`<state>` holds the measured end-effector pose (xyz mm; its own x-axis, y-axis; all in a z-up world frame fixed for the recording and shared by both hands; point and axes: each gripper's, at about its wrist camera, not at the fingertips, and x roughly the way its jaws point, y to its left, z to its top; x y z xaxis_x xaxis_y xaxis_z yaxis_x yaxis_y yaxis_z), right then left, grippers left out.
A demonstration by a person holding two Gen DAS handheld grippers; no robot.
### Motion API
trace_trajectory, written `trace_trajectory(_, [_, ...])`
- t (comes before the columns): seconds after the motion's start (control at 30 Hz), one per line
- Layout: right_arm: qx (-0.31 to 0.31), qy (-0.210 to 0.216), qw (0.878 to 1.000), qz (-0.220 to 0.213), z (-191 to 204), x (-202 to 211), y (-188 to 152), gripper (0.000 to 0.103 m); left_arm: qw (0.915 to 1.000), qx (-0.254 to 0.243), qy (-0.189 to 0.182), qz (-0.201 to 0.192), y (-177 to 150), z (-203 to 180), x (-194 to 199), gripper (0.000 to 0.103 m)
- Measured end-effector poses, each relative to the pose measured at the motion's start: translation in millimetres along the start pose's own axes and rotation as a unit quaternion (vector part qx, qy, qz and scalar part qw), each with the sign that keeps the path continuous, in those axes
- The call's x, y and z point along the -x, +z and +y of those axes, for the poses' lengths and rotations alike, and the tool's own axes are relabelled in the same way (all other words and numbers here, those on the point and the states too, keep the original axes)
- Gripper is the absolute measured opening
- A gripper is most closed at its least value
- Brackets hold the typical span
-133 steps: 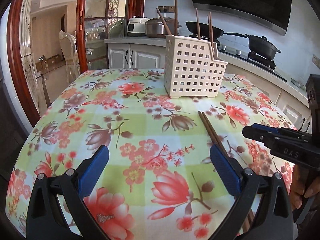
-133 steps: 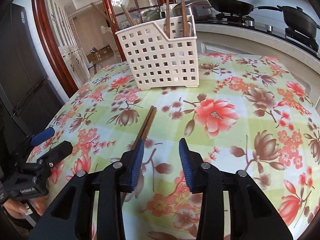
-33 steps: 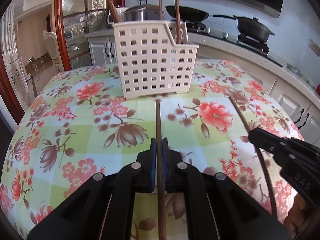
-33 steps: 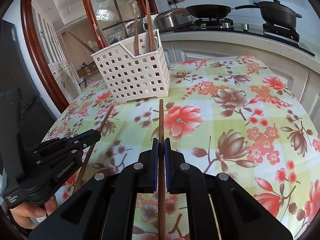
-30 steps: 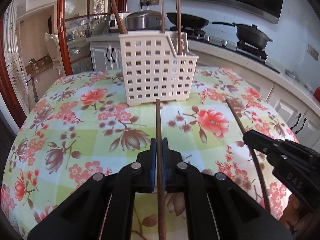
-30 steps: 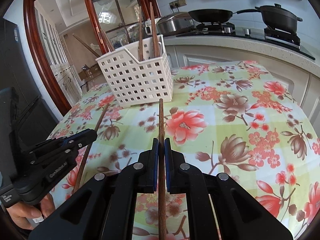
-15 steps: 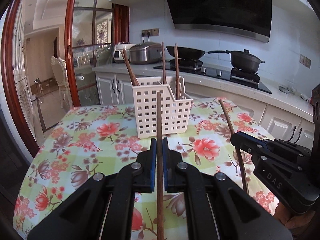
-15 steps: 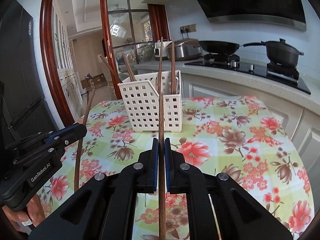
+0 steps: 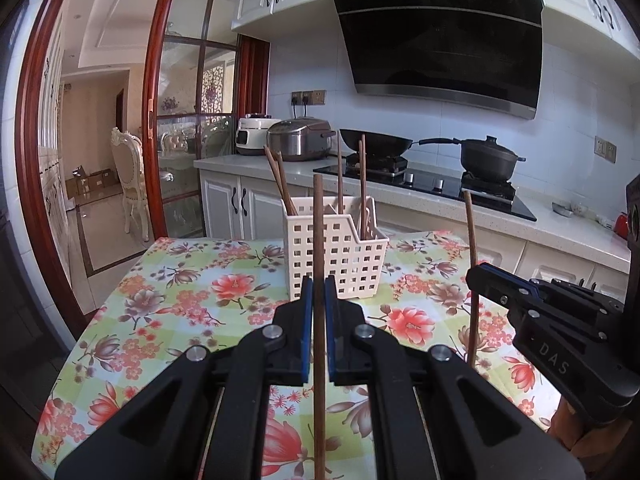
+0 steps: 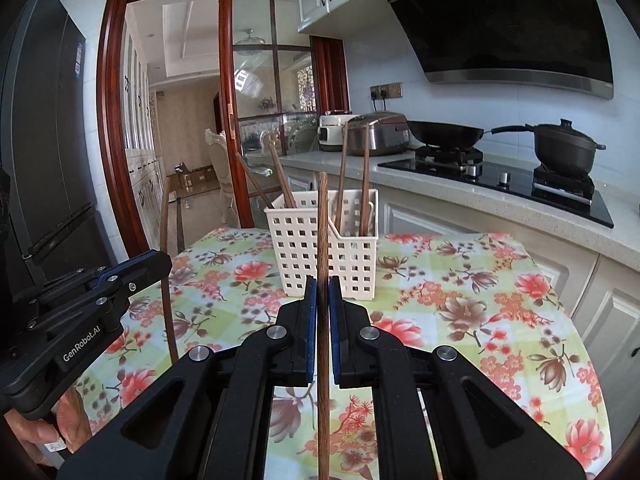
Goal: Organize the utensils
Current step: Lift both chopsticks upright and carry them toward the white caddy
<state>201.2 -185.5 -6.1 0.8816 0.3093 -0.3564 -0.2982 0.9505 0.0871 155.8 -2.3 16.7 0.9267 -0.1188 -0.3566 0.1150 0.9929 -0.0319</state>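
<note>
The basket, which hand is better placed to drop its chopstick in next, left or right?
Roughly even, slightly the left. Both claws, left and right, are shut on a chopstick held upright, aimed at the basket. In each view the basket sits dead ahead; it looks marginally nearer in the left one.
</note>
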Motion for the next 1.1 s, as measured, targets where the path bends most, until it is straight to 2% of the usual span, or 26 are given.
trace_trajectory(0.4, [0.026, -0.001, 0.999, -0.033, 17, 23, 12, 0.007, 0.9995, -0.013, -0.004, -0.030, 11, -2, 23, 0.006])
trace_trajectory(0.67, [0.035, 0.003, 0.999, -0.039, 11, 13, 30, 0.007, 0.9991, -0.026, -0.014, -0.030, 27, -5, 14, 0.006])
trace_trajectory(1.1, [0.034, -0.001, 0.998, -0.049, -15, -24, 101, 0.007, 0.9986, -0.026, -0.020, -0.042, 102, 6, -25, 0.006])
